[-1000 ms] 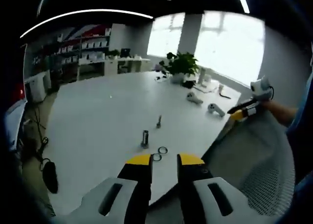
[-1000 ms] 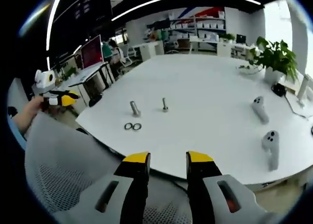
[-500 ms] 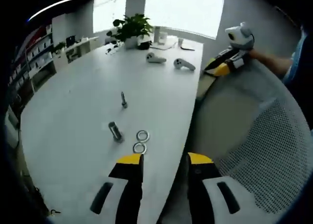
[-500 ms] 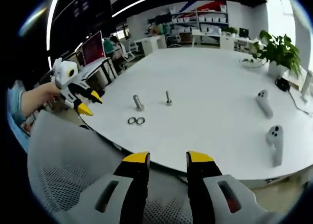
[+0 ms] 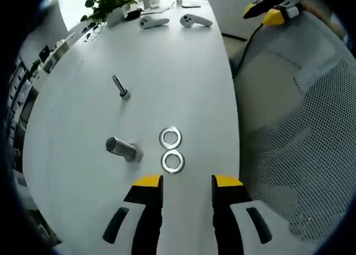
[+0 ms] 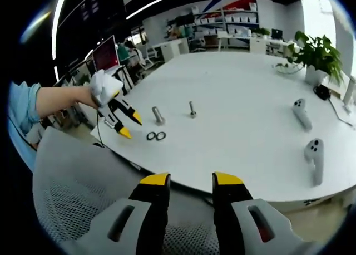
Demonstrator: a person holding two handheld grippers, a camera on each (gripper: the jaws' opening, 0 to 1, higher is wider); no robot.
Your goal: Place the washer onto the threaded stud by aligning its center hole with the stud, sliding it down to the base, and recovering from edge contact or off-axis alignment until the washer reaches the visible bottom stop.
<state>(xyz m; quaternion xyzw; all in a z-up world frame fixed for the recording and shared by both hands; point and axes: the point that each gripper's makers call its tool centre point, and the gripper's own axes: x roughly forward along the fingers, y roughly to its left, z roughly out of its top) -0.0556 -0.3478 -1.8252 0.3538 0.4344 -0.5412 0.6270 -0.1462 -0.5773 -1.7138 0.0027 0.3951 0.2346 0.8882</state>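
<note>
In the left gripper view, the left gripper (image 5: 186, 182) hangs open and empty over two flat, silvery ring washers (image 5: 171, 149) lying side by side near the tabletop (image 5: 183, 65) edge, with the threaded stud (image 5: 119, 87) upright farther in.

In the right gripper view, the right gripper (image 6: 190, 180) is open and empty off the table's edge; the washers (image 6: 156, 136) look like small dark rings.

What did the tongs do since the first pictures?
The left tongs swung in from beside the chair and now hang open just above the two washers. Nothing has been picked up. The washers, both studs and the right tongs stayed put.
</note>
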